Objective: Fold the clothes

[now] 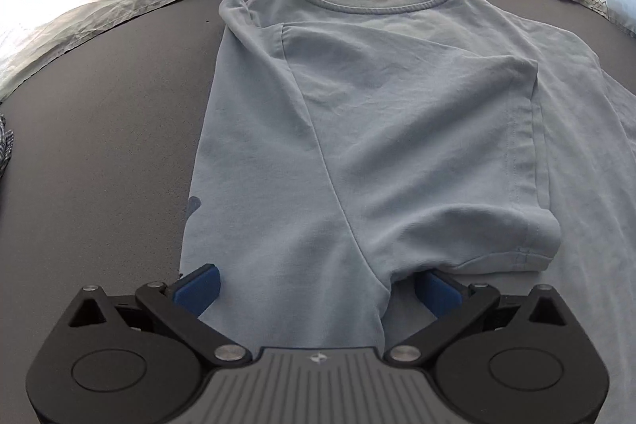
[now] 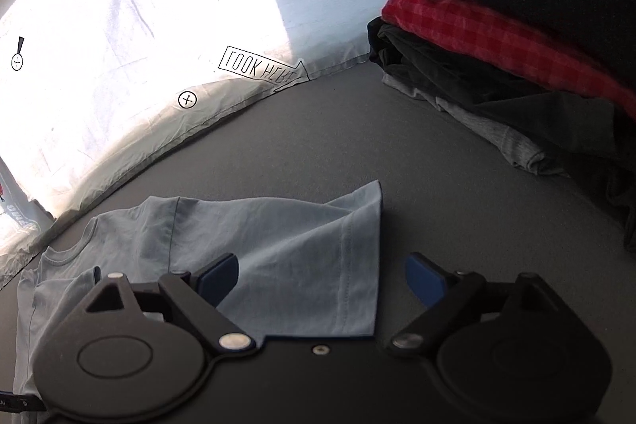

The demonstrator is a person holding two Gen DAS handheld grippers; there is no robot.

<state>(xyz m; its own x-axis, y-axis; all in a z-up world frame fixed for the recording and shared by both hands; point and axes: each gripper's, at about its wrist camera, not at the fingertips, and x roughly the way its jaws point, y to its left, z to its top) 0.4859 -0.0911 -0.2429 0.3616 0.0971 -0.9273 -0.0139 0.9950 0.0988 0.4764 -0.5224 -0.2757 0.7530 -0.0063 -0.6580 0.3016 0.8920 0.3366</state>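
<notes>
A light blue T-shirt (image 1: 377, 114) lies on the dark grey table (image 1: 119, 130), collar at the far side, its left side and sleeve folded over the middle. My left gripper (image 1: 318, 289) is open, its blue pads on either side of the shirt's near folded part, not closed on it. In the right wrist view the shirt's right sleeve (image 2: 318, 253) lies spread flat. My right gripper (image 2: 322, 281) is open just above that sleeve's hem edge, holding nothing.
A stack of folded clothes (image 2: 516, 26), grey, black and red plaid, stands at the right of the table. A pale printed sheet (image 2: 119, 46) borders the far edge. A patterned cloth (image 1: 6, 142) pokes in at the left.
</notes>
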